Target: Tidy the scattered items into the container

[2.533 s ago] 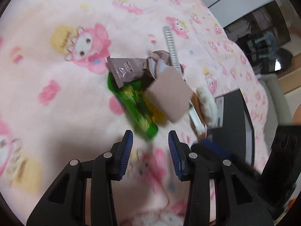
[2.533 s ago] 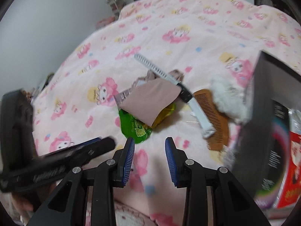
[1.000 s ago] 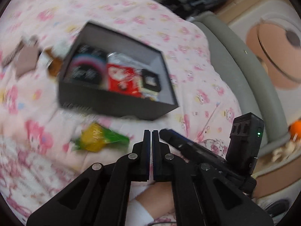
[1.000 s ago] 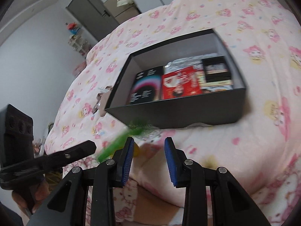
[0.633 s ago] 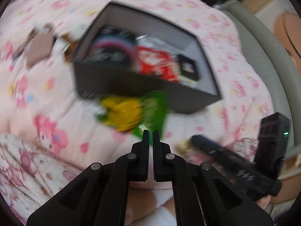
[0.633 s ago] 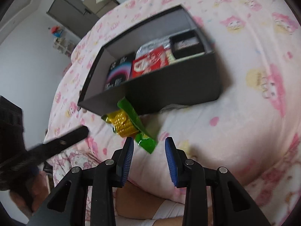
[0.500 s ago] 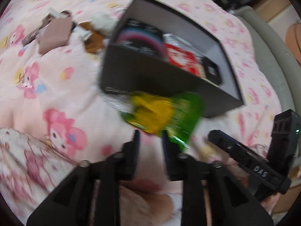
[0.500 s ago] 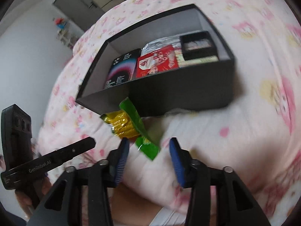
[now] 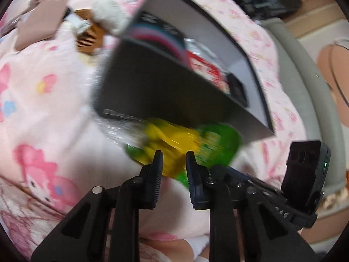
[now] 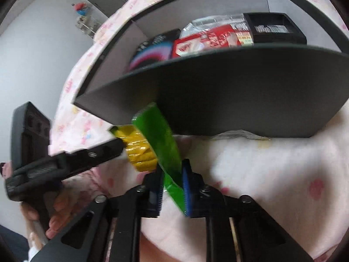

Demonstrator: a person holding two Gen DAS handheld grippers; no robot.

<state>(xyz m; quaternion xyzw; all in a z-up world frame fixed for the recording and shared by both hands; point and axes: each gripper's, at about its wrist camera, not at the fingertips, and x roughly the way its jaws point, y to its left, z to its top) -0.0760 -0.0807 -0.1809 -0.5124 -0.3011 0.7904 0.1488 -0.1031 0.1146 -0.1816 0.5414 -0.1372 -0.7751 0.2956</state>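
The right tongs (image 10: 172, 175) have just closed and are clamped on the green end of the green-and-yellow snack packet (image 10: 152, 139), while the left tongs (image 9: 173, 160), jaws apart after closing a little, have the packet's yellow part between their tips; pad contact there cannot be confirmed through the blur. The packet sits on the pink cartoon-print bedspread (image 9: 43, 91), against the near outer wall of the black container (image 10: 240, 100). Inside the container lie a red packet (image 10: 205, 40) and a black box (image 10: 272, 29); a brown comb (image 9: 88, 36) lies beyond its far corner.
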